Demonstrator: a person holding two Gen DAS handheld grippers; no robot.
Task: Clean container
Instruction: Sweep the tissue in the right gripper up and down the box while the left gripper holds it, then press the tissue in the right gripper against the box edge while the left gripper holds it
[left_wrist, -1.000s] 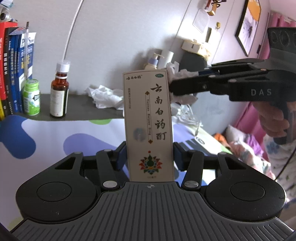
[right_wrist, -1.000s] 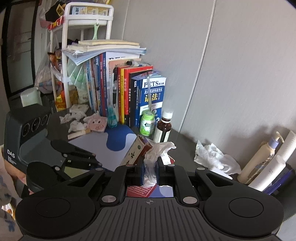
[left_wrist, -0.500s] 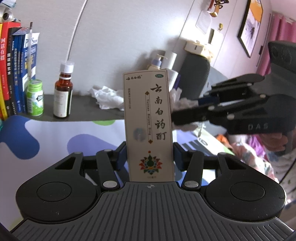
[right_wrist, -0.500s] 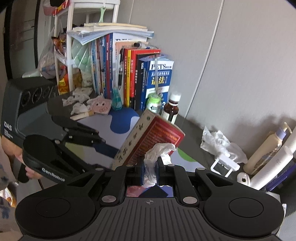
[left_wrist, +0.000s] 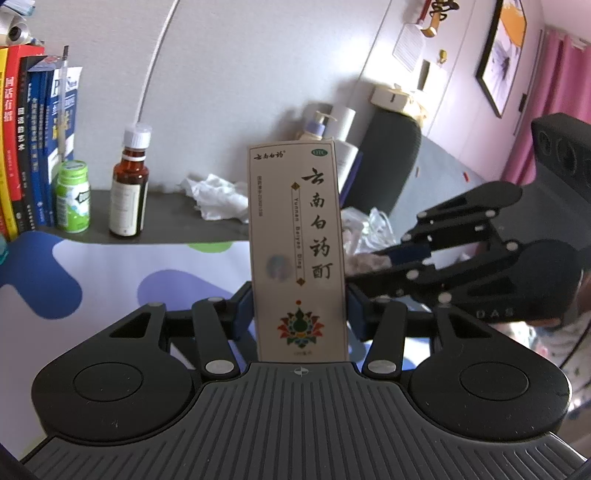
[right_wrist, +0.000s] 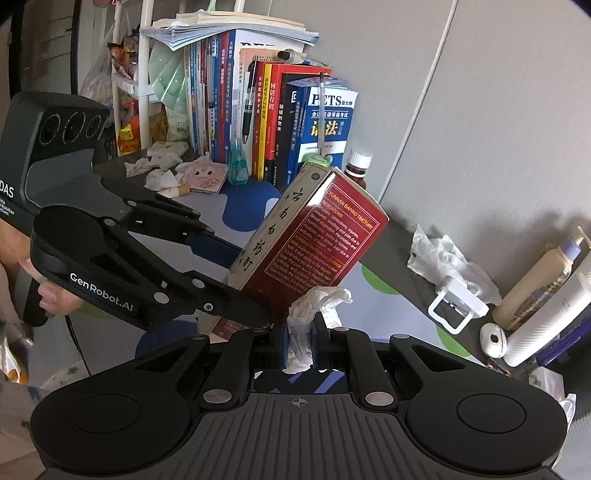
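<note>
Left claw (left_wrist: 299, 306): closed on the lower part of the medicine box (left_wrist: 297, 251), one blue-padded finger on each narrow side; in the right wrist view the same claw (right_wrist: 255, 280) reaches in from the left, a person's hand (right_wrist: 40, 291) around its grip.
Right claw (right_wrist: 301, 339): clamped on a wad of white tissue (right_wrist: 310, 310) that sticks up between the fingers; in the left wrist view this claw (left_wrist: 369, 264) comes in from the right, its tips just behind the box's right edge.
Medicine box: held up off the tabletop; the cream front with Chinese lettering and a flower emblem faces the left wrist camera, upright in that view; the right wrist view shows it tilted, its red side (right_wrist: 325, 240) printed with English text.
Tissue and box: the top of the wad lies at the lower edge of the red side; whether they touch I cannot tell.
Tabletop (left_wrist: 173, 214): dark, partly covered by a white mat with blue and green blobs (left_wrist: 110, 273).
Behind the box: a brown glass bottle with a white cap (left_wrist: 130, 188), a green-capped bottle (left_wrist: 72, 201), a crumpled tissue (left_wrist: 218, 195), a row of upright books (right_wrist: 273, 114) against the wall.
Far right of the tabletop: a pump bottle (right_wrist: 535, 280) and a white tube (right_wrist: 550, 314) leaning at the wall.
</note>
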